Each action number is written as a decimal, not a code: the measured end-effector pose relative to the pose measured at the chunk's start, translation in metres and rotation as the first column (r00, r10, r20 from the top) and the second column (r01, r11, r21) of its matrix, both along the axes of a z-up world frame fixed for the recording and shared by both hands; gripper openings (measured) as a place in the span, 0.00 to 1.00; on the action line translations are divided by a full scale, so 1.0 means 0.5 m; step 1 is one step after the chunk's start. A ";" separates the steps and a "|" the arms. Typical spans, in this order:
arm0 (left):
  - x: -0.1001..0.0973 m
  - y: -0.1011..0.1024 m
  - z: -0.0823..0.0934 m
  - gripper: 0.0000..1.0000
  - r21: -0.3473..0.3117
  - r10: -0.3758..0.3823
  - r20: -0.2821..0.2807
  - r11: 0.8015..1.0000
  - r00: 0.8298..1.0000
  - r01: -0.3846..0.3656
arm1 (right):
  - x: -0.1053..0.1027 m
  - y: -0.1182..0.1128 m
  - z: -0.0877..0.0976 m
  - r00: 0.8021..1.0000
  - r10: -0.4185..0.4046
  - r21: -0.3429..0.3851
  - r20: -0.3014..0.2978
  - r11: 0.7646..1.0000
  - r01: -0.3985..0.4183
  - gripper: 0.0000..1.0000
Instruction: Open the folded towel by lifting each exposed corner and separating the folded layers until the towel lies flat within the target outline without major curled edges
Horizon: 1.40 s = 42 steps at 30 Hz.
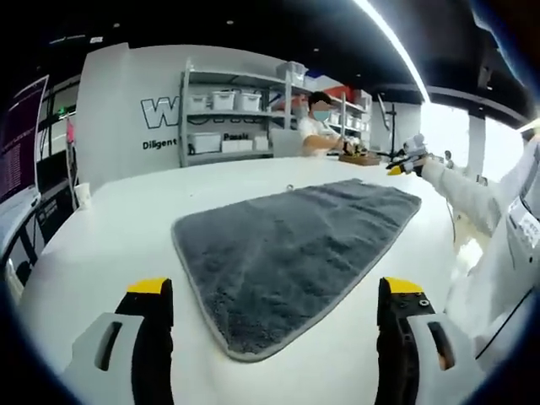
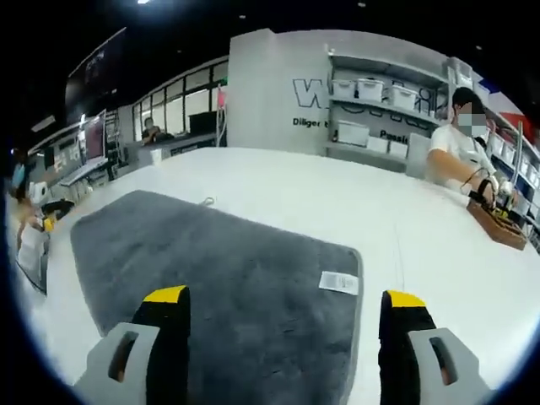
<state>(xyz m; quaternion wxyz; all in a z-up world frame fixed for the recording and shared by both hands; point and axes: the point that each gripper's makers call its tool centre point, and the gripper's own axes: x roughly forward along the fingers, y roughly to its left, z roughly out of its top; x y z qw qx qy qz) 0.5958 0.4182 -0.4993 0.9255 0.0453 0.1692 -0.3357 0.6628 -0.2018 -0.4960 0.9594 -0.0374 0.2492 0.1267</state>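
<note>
White tabletop [image 1: 110,245] ran back toward shelving [image 1: 228,118]. Over it the left gripper [image 1: 274,304] and the right gripper [image 2: 283,316] both stood wide open, holding nothing. Between them the gray towel [image 1: 287,253] lay spread and flat, its label [image 2: 339,282] up; unfolding looked essentially finished, no outline visible.

On the white wall [image 1: 126,101] behind the shelving [image 1: 232,118], large outlined letters begin with "W" — the rest is hidden by the shelves. Beneath them a smaller dark line starts "Diligen", read as "Diliger" in the right gripper view. The towel [image 2: 219,287] carries a small white label [image 2: 339,282] — its print is too small to read.
</note>
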 end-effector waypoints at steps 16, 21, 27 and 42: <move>0.007 -0.009 0.008 1.00 0.021 0.027 -0.002 0.999 1.000 -0.027 | 0.137 -0.026 -0.070 0.997 -0.071 0.109 -0.044 0.991 0.075 0.85; 0.011 -0.015 0.009 1.00 0.018 0.032 -0.002 0.999 0.999 -0.032 | 0.183 -0.057 -0.090 0.991 -0.113 0.100 -0.076 0.988 0.120 0.80; 0.017 -0.022 0.007 1.00 0.025 0.034 -0.008 0.999 0.999 -0.034 | 0.205 -0.105 -0.117 0.984 -0.145 0.054 -0.103 0.987 0.151 0.67; 0.041 -0.039 0.016 1.00 0.024 0.029 -0.003 0.999 1.000 -0.029 | 0.231 -0.155 -0.139 0.977 -0.172 -0.024 -0.128 0.985 0.170 0.22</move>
